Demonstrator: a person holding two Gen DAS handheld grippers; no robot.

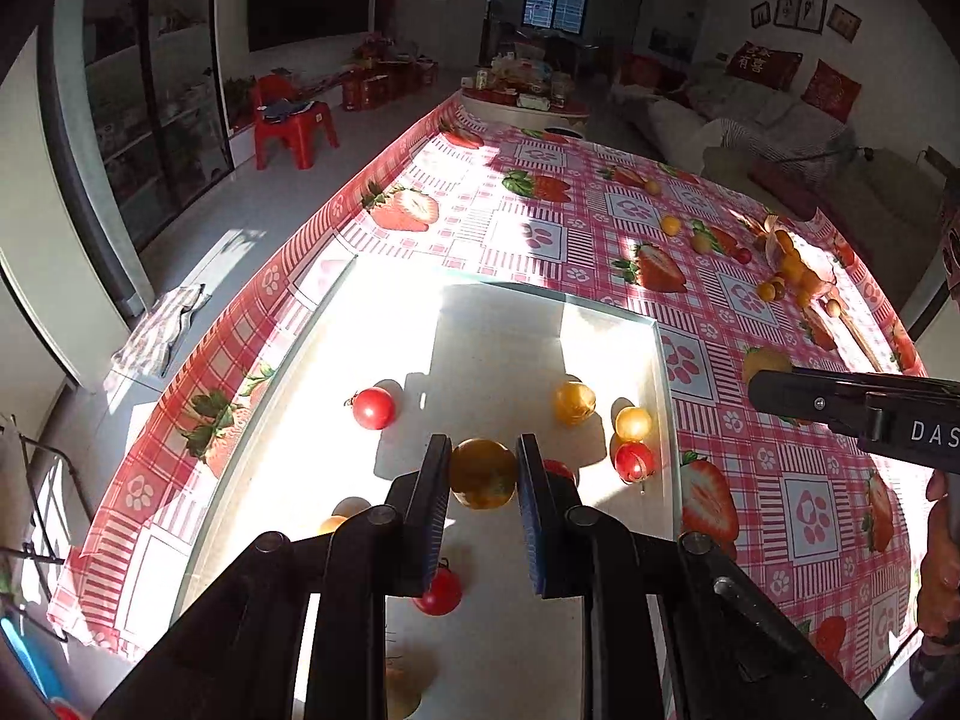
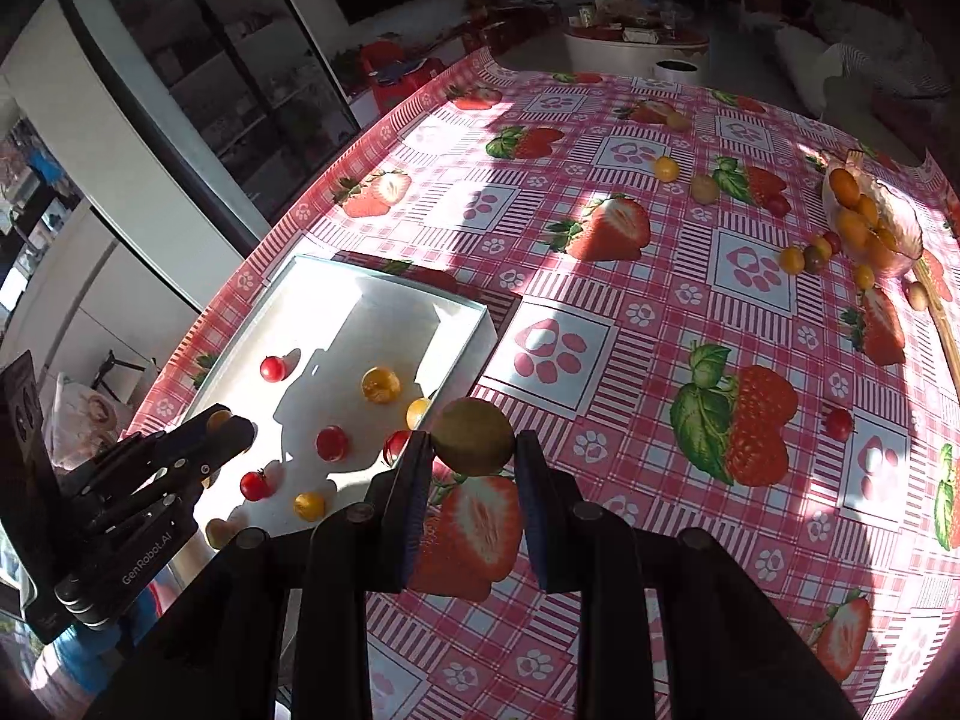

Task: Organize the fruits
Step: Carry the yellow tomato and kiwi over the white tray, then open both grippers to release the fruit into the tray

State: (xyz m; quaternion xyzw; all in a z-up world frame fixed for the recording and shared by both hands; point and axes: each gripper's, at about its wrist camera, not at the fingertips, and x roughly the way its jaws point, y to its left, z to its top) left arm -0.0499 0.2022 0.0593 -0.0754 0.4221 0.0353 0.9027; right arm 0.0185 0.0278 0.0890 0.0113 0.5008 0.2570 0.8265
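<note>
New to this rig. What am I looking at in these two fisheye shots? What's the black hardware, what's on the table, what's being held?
There is no robot here: a person holds a handheld two-finger gripper in each hand, and each gripper carries a fisheye camera looking along its fingers.

The left wrist view shows the left gripper above a shallow white tray. Its jaws are closed on a yellow-orange fruit. Loose red and yellow cherry tomatoes lie in the tray, for example a red one.

The right wrist view shows the right gripper above the strawberry-print tablecloth, just outside the tray's edge, holding a brownish-green round fruit. The left gripper appears at that view's lower left.

Farther along the table sit more scattered small fruits and a clear bag of orange fruits.
</note>
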